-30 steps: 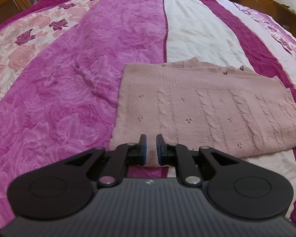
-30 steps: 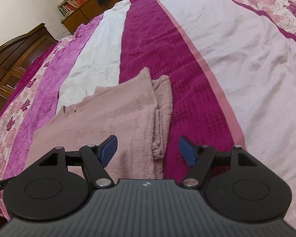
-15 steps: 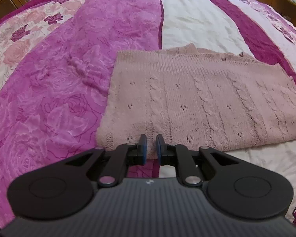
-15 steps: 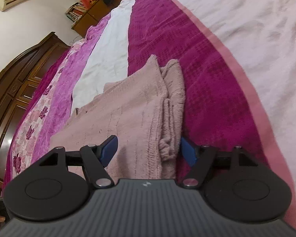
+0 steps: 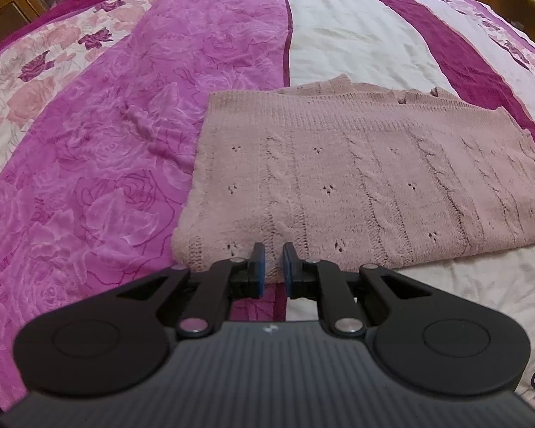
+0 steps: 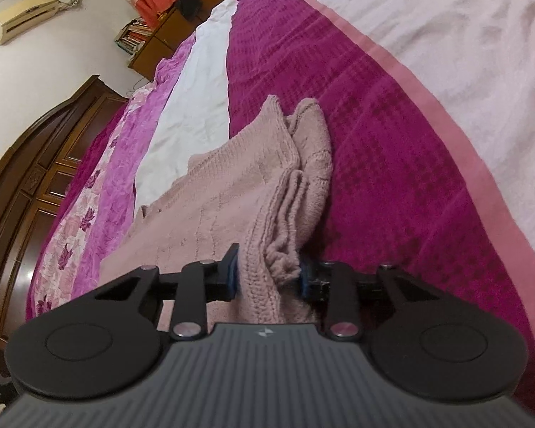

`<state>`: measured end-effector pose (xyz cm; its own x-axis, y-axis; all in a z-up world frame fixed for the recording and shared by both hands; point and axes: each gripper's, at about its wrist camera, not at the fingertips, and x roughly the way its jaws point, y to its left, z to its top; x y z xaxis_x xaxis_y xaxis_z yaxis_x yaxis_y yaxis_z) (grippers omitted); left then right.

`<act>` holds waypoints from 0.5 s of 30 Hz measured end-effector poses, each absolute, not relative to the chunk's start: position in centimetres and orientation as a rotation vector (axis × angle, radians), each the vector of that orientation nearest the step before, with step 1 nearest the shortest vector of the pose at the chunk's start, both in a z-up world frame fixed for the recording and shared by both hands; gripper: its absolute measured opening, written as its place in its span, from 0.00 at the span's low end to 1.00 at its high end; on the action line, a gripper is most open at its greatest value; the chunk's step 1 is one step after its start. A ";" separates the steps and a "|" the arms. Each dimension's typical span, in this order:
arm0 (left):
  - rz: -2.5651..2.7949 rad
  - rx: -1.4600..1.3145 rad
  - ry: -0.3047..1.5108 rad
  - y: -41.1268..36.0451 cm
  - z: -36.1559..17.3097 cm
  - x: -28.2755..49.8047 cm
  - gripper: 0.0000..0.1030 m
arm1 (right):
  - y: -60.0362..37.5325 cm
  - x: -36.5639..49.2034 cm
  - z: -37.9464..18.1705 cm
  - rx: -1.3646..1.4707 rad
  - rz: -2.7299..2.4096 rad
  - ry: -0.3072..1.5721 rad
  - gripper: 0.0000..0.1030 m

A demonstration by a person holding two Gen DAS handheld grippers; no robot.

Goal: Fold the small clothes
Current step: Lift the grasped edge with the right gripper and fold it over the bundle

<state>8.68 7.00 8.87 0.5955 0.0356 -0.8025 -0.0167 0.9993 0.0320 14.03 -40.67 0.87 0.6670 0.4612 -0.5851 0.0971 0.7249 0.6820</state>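
Right gripper (image 6: 267,273) jaws were closing on the sweater (image 6: 232,192) edge bunched between them; our left gripper (image 5: 274,262) stayed clenched, empty.

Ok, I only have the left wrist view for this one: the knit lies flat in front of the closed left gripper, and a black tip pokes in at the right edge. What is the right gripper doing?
Observer: The right gripper is closing its jaws on the pink knitted garment, with the bunched side edge between the pads.
Operator: One layer in there or several?
Observer: Several. The right wrist view shows folded layers stacked along that edge, over the dark magenta stripe of the bedspread.
Operator: Is that edge off the bed?
Observer: It puckers only beside the pads; farther along, the edge lies on the bed.
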 end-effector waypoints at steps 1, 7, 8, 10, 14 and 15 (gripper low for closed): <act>0.031 0.022 0.932 7.0 8.9 8.7 0.13 | -40.6 14.0 0.8 0.745 0.229 0.831 0.37; 0.034 0.018 0.933 7.1 8.9 8.4 0.13 | -40.7 14.1 0.2 0.755 0.237 0.835 0.40; 0.034 0.017 0.933 7.1 8.9 8.4 0.13 | -40.7 14.2 0.2 0.761 0.237 0.835 0.40; 0.034 0.017 0.932 7.1 9.0 8.3 0.13 | -40.8 14.2 0.2 0.768 0.234 0.834 0.40; 0.037 0.016 0.931 7.2 9.1 8.2 0.13 | -40.5 13.8 0.6 0.755 0.218 0.818 0.36; 0.039 0.014 0.932 7.3 9.1 8.2 0.13 | -40.4 13.8 0.7 0.749 0.214 0.815 0.32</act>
<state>8.18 7.29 9.08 0.5960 0.0394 -0.8021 -0.0271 0.9992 0.0289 13.81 -40.41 0.68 0.6810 0.4455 -0.5812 0.1030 0.7275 0.6784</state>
